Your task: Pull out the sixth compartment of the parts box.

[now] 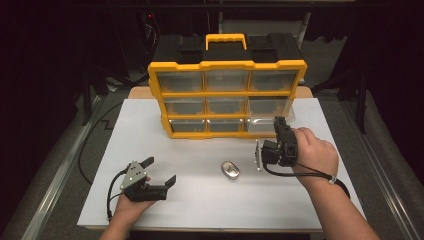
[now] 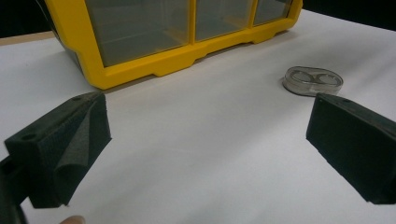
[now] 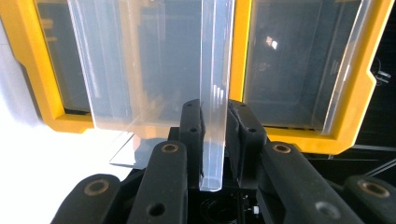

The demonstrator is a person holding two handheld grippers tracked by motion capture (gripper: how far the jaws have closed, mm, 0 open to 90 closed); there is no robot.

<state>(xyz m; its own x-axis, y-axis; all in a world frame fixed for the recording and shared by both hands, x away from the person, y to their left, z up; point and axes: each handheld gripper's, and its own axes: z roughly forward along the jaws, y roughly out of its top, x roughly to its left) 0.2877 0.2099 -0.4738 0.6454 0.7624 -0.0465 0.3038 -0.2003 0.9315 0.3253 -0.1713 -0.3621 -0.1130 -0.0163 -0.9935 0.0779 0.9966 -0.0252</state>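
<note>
The right gripper has its jaws closed tight on the front lip of a clear plastic drawer, the thin transparent edge pinched between the two black pads. In the high view this right gripper sits at the lower right corner of the yellow organizer cabinet, where the bottom-right drawer stands slightly out of its slot. No earlier frame shows how the jaws came to this grip.

The left gripper rests low on the counter, well apart from the cabinet, its jaws spread wide with nothing between them; the left gripper view shows bare white surface between the two black foam-like pads.

A small oval case with a clear lid lies on the counter between the two grippers, nearer the right one, and touches neither. The cabinet is a yellow plastic frame holding three rows of three translucent drawers, with a yellow handle on top.
</note>
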